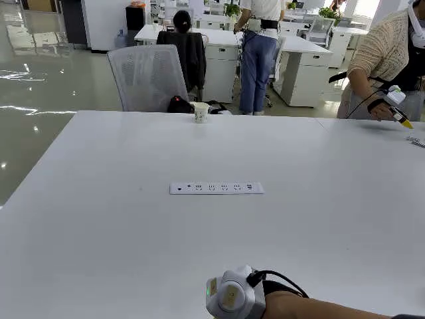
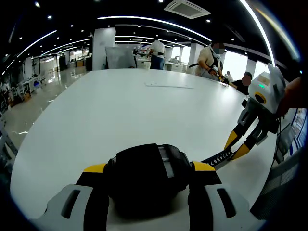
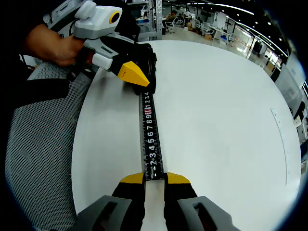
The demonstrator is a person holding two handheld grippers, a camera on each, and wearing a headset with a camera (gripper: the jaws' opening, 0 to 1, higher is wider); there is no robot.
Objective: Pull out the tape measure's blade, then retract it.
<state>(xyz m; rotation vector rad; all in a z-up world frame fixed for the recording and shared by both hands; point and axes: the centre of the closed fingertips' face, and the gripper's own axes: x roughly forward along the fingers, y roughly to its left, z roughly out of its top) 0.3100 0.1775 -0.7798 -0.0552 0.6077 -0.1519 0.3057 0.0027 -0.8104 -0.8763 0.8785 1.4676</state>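
Left claw [image 2: 149, 167] grasps the tape measure's case [image 2: 144, 185]; right claw [image 3: 155, 178], apart from that case, clenches the extended blade [image 3: 149, 125].

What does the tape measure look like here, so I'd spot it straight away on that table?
Take the big white table and go to its edge beside the grey mesh seat. There the left gripper clamps the tape measure case, a rounded black lump, and its blade runs along the table to the right gripper. Nothing else nearby is black with a numbered strip coming out.
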